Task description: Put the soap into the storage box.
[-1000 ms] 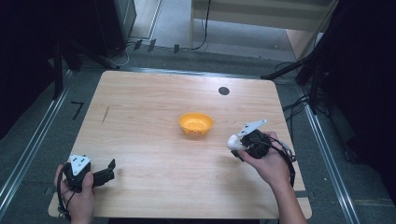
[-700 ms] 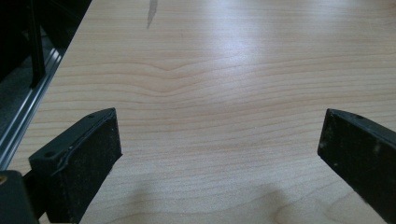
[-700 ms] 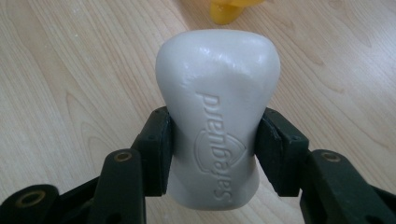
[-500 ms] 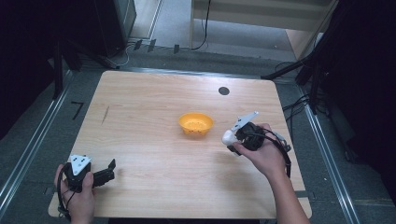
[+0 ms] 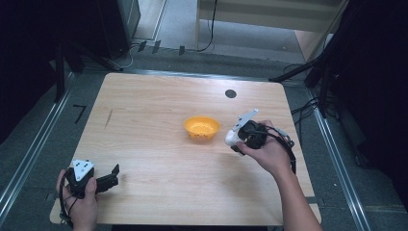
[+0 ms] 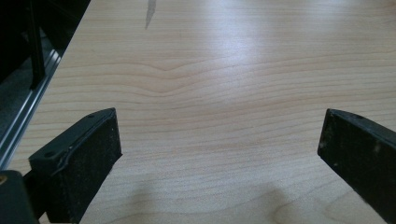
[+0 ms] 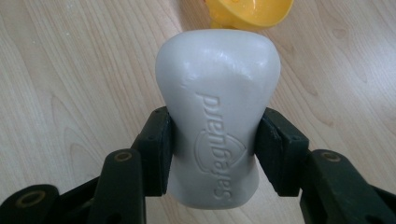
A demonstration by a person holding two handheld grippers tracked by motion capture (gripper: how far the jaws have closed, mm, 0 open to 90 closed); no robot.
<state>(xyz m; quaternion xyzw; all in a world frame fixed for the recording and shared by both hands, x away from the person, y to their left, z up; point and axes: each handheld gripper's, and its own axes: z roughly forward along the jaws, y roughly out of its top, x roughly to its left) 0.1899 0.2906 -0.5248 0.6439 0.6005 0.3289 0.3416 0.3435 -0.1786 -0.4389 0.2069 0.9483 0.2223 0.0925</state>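
Two grippers work over a pale wooden table (image 5: 159, 120). Nearest, at the table's front left corner, the left gripper (image 5: 108, 177) lies low in the person's left hand (image 5: 79, 202), its fingers (image 6: 88, 154) spread wide apart with bare wood between them. Farther in, on the right side, the right gripper (image 7: 212, 140) has its fingers (image 7: 156, 149) clamped on both sides of a white bar of soap (image 7: 217, 112), held clear of the table surface, embossed lettering facing the camera. Just beyond the soap sits a small yellow bowl (image 5: 202, 127), near the table's middle. Farther back, a dark round spot (image 5: 231, 93) marks the wood near the far edge.
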